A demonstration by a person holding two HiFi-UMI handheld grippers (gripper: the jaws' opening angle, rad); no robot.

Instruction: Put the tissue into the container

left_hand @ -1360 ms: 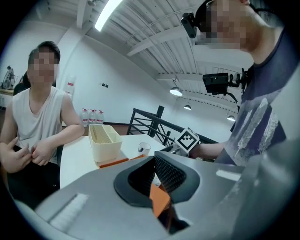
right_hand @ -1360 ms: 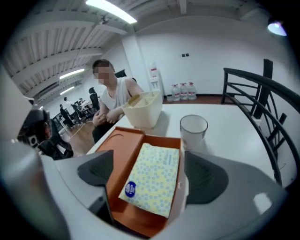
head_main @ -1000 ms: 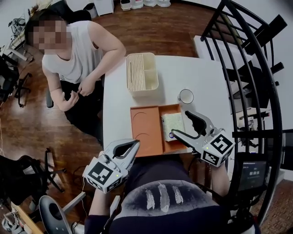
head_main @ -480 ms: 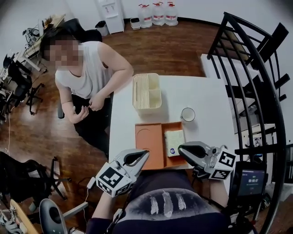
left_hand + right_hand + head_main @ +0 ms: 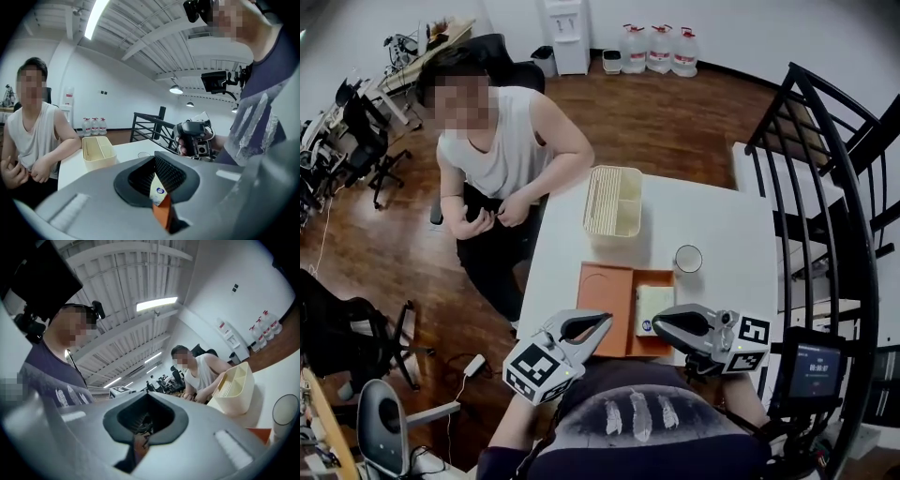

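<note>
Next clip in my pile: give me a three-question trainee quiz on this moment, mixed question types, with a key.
1. True or false: the tissue pack lies inside the cream container.
2. What does the tissue pack rest on? A) the orange tray B) the floor C) a chair
3. Fill in: the jaws of the right gripper are ____.

Key: 1 false; 2 A; 3 shut.

Tissue pack [image 5: 654, 300] (near corner) hidden behind right gripper [image 5: 657, 323]
</note>
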